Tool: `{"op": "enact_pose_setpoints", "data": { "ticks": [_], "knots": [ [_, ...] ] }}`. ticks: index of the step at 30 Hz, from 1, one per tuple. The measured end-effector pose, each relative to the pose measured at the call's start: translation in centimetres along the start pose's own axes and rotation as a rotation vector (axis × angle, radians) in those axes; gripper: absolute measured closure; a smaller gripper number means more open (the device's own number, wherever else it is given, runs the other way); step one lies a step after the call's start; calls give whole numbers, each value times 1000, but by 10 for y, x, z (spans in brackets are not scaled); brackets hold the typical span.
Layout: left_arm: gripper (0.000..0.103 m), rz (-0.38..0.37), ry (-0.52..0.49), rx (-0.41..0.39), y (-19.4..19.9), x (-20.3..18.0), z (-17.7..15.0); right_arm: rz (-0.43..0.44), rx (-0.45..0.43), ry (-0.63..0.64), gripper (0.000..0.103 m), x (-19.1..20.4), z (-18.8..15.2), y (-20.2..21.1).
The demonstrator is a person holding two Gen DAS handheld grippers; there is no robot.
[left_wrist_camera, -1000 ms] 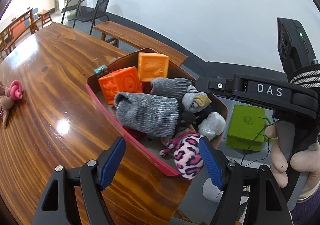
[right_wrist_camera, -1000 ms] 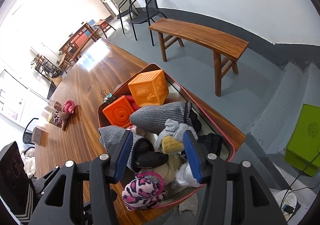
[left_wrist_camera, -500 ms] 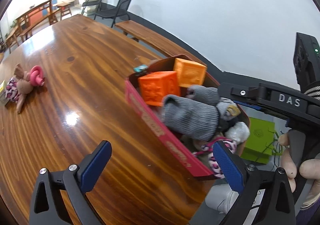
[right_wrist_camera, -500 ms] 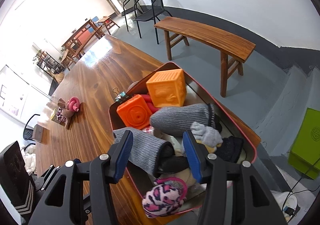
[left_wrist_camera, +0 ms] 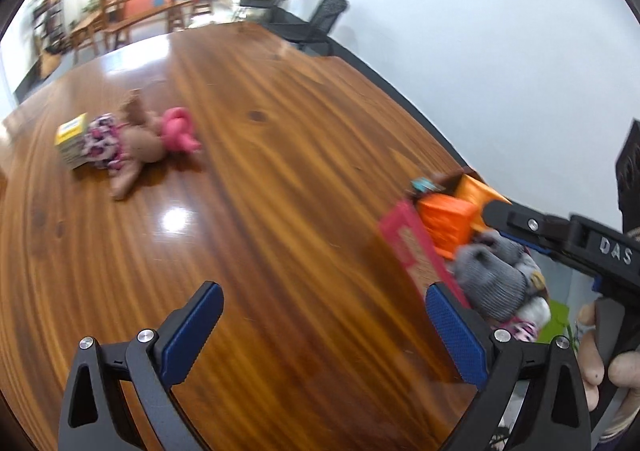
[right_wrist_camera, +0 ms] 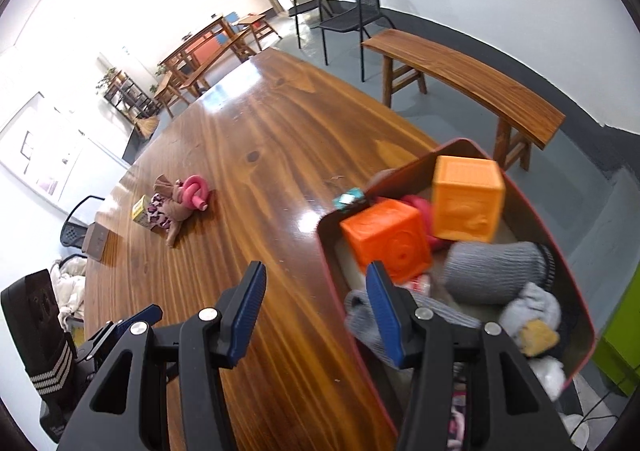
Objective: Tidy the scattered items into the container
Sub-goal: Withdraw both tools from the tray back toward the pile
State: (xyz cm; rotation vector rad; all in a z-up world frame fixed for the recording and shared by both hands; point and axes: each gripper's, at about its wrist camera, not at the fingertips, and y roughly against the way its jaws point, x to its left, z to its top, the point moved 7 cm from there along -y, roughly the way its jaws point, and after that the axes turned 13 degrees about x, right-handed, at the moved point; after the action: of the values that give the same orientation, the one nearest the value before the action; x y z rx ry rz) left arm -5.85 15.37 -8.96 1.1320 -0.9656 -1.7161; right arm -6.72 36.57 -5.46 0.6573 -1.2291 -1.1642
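While the wooden table [left_wrist_camera: 280, 179] fills both views, places below are given from the red container [right_wrist_camera: 568, 251] at its right edge.

Yellow box [left_wrist_camera: 73, 139]: seen far to the left of the container, on the tabletop, touching the spotted cloth.
Spotted pink cloth [left_wrist_camera: 103, 147]: laid just right of the yellow box, well apart from the container, pressed against the brown toy.
Brown soft toy [left_wrist_camera: 138, 149]: laid flat on the table, far left of the container, between the spotted cloth and the pink ring.
Pink ring toy [left_wrist_camera: 180, 131]: set against the brown toy on its container side, still well apart from the container.
Left gripper [left_wrist_camera: 324, 335]: held over bare wood left of the container; its blue pads are spread wide with nothing between them, so nothing is grasped.
Right gripper [right_wrist_camera: 316, 315]: held at the container's near left wall; its pads stand partly apart, and no object is pinched between them, only table and container rim being seen through the gap.
Container contents: two orange cubes [right_wrist_camera: 386, 237] are seen at the far end, with grey socks [right_wrist_camera: 496, 275] packed nearer, and a small yellow piece [right_wrist_camera: 538, 337] beside a light sock.
Teal clip [right_wrist_camera: 349, 199]: seen at the container's far left corner; whether it is inside or on the rim cannot be told.
Bench [right_wrist_camera: 464, 83]: stood on the floor beyond the container.
Green box [right_wrist_camera: 620, 335]: seen on the floor right of the container.
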Motion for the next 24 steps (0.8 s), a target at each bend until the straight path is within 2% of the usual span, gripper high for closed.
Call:
{"op": "enact_pose_setpoints", "data": {
  "ticks": [12,24],
  "knots": [
    [0,35,191,-49,16,115,34,17,87,80,47,66,24,-61],
    [0,67,287,-71,17,189,58,24,149,129,47,108,42,-107]
  ]
}}
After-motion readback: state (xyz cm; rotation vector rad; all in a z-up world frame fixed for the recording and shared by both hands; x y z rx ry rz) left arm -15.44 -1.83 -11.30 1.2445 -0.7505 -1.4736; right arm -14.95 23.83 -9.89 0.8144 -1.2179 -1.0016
